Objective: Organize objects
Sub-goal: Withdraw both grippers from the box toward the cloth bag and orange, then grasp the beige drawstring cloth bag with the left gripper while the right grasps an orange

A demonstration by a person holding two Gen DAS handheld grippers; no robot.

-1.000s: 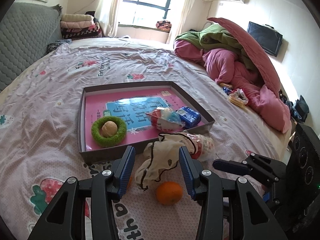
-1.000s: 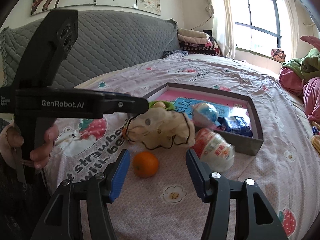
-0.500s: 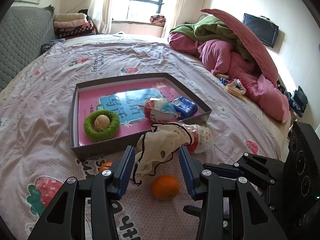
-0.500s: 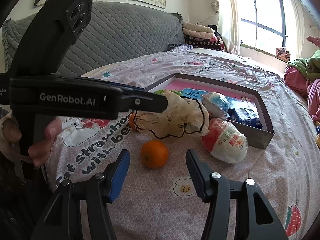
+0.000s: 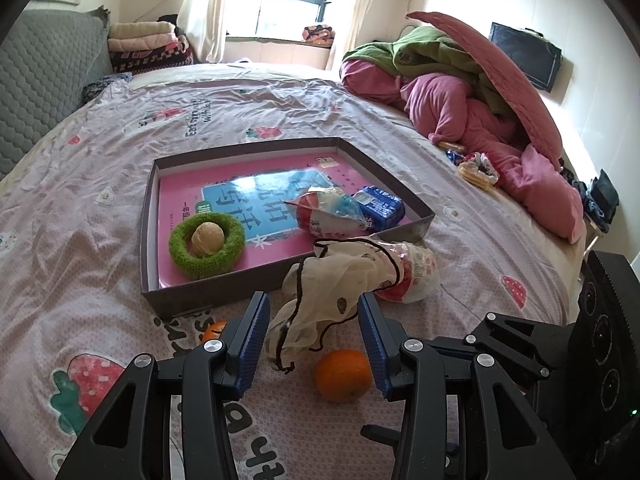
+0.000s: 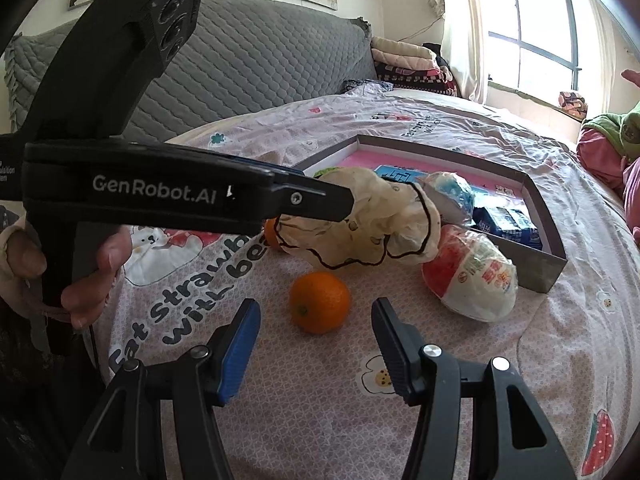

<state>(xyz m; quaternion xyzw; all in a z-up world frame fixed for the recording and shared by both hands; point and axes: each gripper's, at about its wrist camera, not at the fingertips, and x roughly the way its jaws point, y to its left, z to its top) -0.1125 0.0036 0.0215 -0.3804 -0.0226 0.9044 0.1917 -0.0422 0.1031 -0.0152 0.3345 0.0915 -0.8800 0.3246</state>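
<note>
1. My left gripper (image 5: 310,328) hangs over the bed (image 5: 100,240) just in front of the tray's near wall, jaws parted; the cream drawstring pouch (image 5: 332,296) lies loose in the gap, and I see neither pad pressing it.
2. From the right wrist view, the left gripper's finger reaches across to the pouch (image 6: 360,216), which slumps on the bedspread against the tray's near corner.
3. My right gripper (image 6: 316,344) is open and empty, its jaws framing an orange (image 6: 320,302) that sits on the bedspread just ahead of them, untouched.
4. A second orange (image 6: 272,234) peeks out behind the pouch, half hidden by the left gripper.
5. A red-and-white snack bag (image 6: 472,276) lies on the bedspread outside the tray, touching its near wall and the pouch.
6. The shallow grey tray (image 5: 148,216) sits mid-bed. Inside: a green knitted ring (image 5: 206,240) with a walnut-like ball (image 5: 207,236) in it near the left wall, another snack bag (image 5: 328,210) and a blue packet (image 5: 380,206) toward the right near corner.
7. A hand (image 6: 80,280) grips the left tool's handle.
</note>
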